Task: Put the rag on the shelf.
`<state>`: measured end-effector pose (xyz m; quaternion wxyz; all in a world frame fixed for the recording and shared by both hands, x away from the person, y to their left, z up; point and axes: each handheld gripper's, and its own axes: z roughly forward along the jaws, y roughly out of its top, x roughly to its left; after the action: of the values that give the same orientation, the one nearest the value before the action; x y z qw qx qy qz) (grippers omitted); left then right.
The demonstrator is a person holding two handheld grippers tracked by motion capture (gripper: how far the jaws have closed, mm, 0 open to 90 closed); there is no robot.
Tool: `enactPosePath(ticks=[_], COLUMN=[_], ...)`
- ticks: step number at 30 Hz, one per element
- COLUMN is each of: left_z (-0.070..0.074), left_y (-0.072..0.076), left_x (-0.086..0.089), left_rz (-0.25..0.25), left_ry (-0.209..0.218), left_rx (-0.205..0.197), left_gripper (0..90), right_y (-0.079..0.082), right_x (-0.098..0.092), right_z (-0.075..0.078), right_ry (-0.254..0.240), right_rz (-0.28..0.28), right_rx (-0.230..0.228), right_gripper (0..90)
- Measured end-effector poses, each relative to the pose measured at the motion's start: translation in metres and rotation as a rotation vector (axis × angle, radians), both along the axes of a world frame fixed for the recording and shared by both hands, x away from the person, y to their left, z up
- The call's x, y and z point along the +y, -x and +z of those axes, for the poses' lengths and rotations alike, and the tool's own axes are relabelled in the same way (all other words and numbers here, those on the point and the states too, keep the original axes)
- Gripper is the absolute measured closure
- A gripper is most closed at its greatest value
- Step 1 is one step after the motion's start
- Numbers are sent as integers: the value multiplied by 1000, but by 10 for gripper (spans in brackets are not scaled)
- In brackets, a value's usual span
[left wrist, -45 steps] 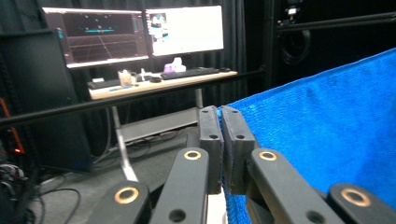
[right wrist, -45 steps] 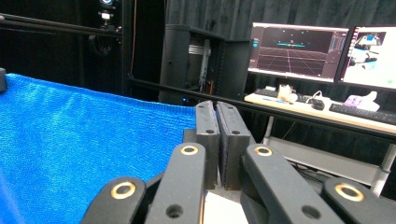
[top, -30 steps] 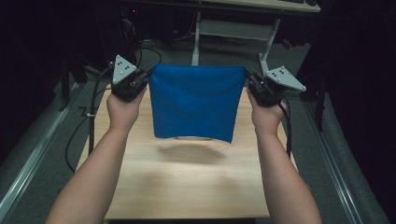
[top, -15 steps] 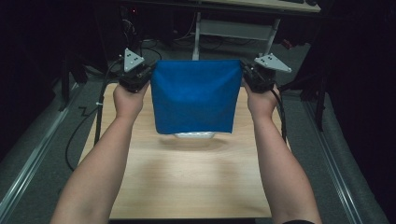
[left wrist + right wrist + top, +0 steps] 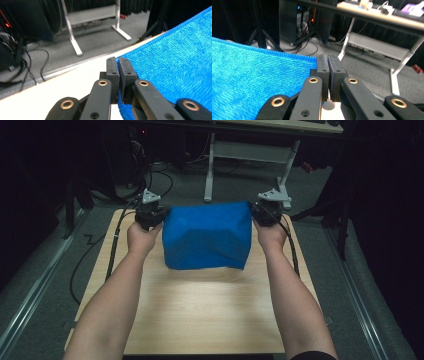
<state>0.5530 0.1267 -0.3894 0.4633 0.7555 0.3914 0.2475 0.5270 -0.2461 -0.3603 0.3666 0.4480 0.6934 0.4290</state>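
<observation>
Between the two grippers, a blue towel [image 5: 207,236] is hanging stretched above the far half of the wooden table [image 5: 200,315]; no brand, label or writing is showing on it or on the grippers. The left gripper [image 5: 151,215] is pinching the towel's left upper corner, its jaws pressed together on the cloth's edge, and the right gripper [image 5: 264,212] is pinching the right upper corner the same way. The towel's lower edge is hanging just above the tabletop, which is lying bare and pale toward the person, leaving open room there. Beyond both grippers, grey carpet [image 5: 240,185], loose black cables [image 5: 27,67] and a white desk frame [image 5: 250,155] are filling a dark room. The table's far edge is sitting just past the grippers.
</observation>
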Motion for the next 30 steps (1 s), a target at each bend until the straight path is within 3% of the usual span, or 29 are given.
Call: enactPosePath(ticks=[4,9,20,30], left_z=[-15,-32,-60,-81], left_y=[2,2,8,11], left_x=[1,-2,-2,-3], left_rz=[-10,-34,-72,-93], left_ry=[1,-22,18,47], left_rx=[42,101,149,201], left_gripper=[877,877,877,875], right_y=[0,0,3,10], right_x=[0,-1,-5,-3], right_z=[-21,-34,-68,-93], right_ry=[15,5,-11,-34], right_rz=[6,9,18,42], right_rx=[41,76,153,190], right_gripper=[892,892,892,891])
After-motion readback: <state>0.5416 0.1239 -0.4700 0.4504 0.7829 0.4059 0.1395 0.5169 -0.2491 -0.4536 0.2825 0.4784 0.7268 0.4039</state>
